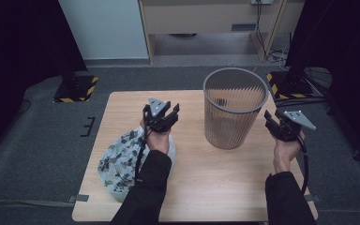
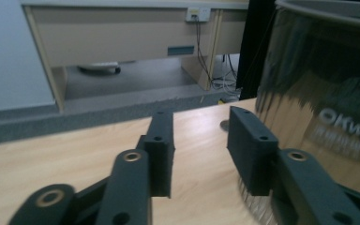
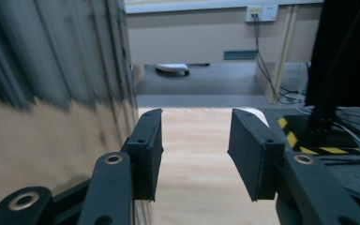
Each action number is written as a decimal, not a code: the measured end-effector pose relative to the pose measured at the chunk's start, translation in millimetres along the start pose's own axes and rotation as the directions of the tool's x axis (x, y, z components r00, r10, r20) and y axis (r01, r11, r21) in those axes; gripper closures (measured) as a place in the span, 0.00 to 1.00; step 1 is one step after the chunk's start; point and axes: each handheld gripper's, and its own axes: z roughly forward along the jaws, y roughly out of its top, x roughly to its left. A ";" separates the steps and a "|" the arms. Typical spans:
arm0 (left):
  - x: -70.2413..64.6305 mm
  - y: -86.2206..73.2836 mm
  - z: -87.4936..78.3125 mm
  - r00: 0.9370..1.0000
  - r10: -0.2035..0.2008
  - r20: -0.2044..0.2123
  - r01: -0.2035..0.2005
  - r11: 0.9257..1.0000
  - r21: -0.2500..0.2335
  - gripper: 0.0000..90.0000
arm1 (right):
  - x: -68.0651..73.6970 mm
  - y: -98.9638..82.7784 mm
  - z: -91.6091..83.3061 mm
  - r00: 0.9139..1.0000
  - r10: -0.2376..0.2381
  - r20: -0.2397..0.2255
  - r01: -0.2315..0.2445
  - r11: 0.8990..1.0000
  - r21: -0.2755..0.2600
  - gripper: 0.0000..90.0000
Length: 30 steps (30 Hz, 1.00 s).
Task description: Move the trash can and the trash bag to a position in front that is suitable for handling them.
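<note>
A grey mesh wastebasket (image 1: 234, 108) stands upright on the wooden table (image 1: 206, 187), right of the middle. My left gripper (image 1: 161, 112) hovers to the basket's left, jaws apart with nothing between them. In the left gripper view, the left gripper (image 2: 201, 126) has the basket wall (image 2: 323, 93) close on its right. Behind that hand, near the table's left front, lies a tied white bag with a dark floral print (image 1: 119, 161). My right gripper (image 1: 274, 119) hangs at the basket's right side, open and holding nothing. In the right gripper view, the right gripper (image 3: 197, 122) has the basket (image 3: 51, 70) on its left.
Two stand bases with yellow-black stripes sit on the grey carpet beyond the table, one at the left (image 1: 77, 89) and one at the right (image 1: 288, 86). A pale wooden desk (image 1: 206, 18) with hanging cables stands at the back. Black curtains flank both sides.
</note>
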 end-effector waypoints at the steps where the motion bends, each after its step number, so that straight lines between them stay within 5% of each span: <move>1: -4.2 2.6 6.6 1.000 0.003 0.006 -0.003 1.000 0.000 0.72 | -1.1 4.7 2.2 1.000 0.002 -0.006 -0.002 1.000 -0.003 0.62; 4: -14.2 10.2 26.0 0.999 -0.014 0.038 0.014 1.000 0.004 0.76 | -1.8 18.7 10.0 1.000 0.004 -0.024 -0.004 1.000 -0.017 0.68; 6: -24.7 16.3 43.0 0.998 0.011 0.056 -0.012 1.000 0.011 0.78 | 0.3 25.5 15.0 0.999 -0.011 -0.042 0.011 1.000 -0.015 0.70; 10: -32.7 22.4 61.9 0.996 0.036 0.081 -0.037 0.999 0.012 0.84 | 3.0 35.4 22.4 0.997 -0.034 -0.065 0.033 0.999 -0.011 0.68; 14: -38.1 26.2 72.5 0.992 0.021 0.124 -0.022 1.000 0.006 0.87 | 2.1 42.0 28.8 0.995 -0.033 -0.094 0.033 0.999 0.004 0.69; 16: -38.8 28.4 77.1 0.992 0.034 0.123 -0.036 0.999 0.016 0.96 | 0.8 46.0 34.4 0.989 -0.085 -0.118 0.088 0.996 0.023 0.70; 19: -32.8 25.1 85.2 0.983 -0.031 0.178 0.028 0.999 0.020 1.00 | -3.4 45.6 38.0 0.985 -0.056 -0.165 0.062 0.998 0.027 0.75; 21: -31.7 23.6 86.5 0.982 -0.034 0.186 0.029 0.999 0.028 1.00 | -3.4 45.0 38.6 0.984 -0.057 -0.171 0.062 0.998 0.028 0.78; 25: -28.5 22.5 86.2 0.976 -0.039 0.216 0.029 0.998 0.048 1.00 | 5.3 43.8 38.9 0.978 -0.064 -0.197 0.071 0.997 0.031 1.00; 30: -21.9 22.7 76.6 0.972 -0.035 0.234 0.019 0.997 0.068 1.00 | 6.7 41.9 32.8 0.963 -0.092 -0.253 0.101 0.995 0.023 1.00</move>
